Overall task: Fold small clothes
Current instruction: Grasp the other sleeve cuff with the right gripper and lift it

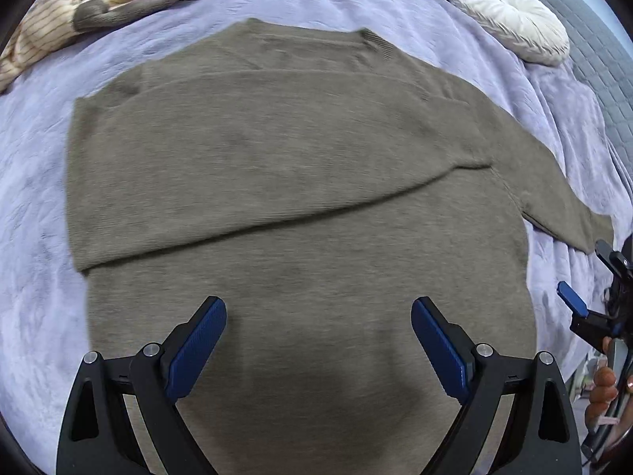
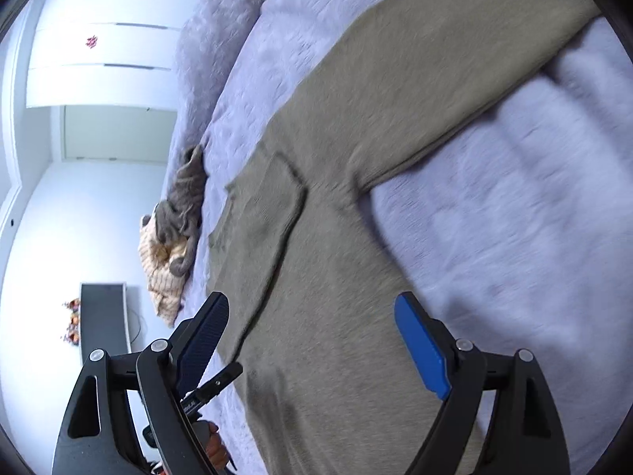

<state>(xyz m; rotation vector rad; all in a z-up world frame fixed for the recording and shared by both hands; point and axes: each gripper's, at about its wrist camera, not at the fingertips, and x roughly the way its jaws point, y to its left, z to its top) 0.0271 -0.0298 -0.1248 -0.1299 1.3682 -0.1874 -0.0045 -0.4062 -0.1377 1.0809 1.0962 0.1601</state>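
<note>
While the olive sweater (image 1: 300,182) lies flat on the lavender bedspread (image 1: 35,182), one sleeve folded across its chest and the other stretched out to the right, we hold our left gripper (image 1: 318,340) above its lower body, jaws spread wide and empty. Further right, our right gripper (image 2: 312,340) also stands wide open, gripping nothing, above the sweater's hem.

Matt knit sweater (image 1: 300,182), seemingly woollen
</note>
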